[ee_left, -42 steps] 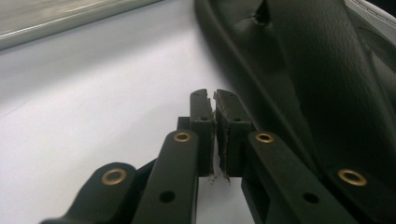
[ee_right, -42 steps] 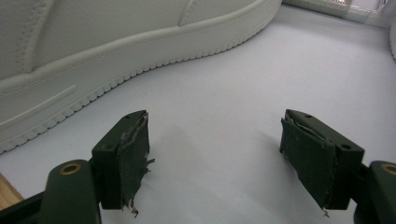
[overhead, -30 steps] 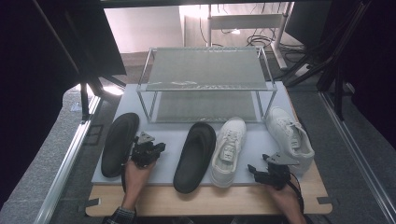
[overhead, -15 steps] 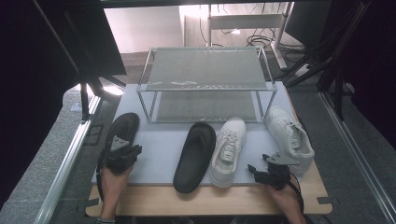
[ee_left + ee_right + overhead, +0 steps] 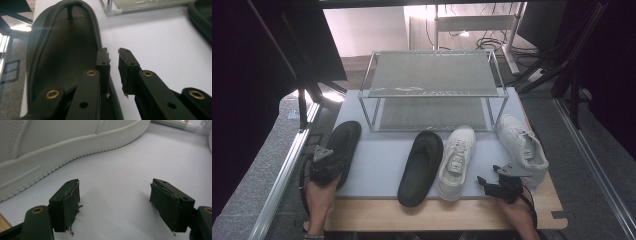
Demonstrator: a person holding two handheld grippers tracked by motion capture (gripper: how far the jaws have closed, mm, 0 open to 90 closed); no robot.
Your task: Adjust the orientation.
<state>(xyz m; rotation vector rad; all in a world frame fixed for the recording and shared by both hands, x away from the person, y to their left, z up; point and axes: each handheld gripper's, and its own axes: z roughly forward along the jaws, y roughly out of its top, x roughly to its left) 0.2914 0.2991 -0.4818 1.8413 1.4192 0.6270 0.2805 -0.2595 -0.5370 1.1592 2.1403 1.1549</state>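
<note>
My left claw (image 5: 113,56), jaws just opening slightly, straddles the slipper (image 5: 62,50) rim at the table's (image 5: 377,165) left edge, nothing pinched; right claw (image 5: 115,205) wide, empty

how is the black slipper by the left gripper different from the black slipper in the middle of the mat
The left slipper lies at the mat's left edge, by the left gripper; the middle slipper lies beside a white sneaker. The left slipper's toe stops short of the rack; the middle one's nearly reaches it. Both are black, sole down, toes toward the rack.

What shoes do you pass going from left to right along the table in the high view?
black slipper → second black slipper → white sneaker → second white sneaker
</note>
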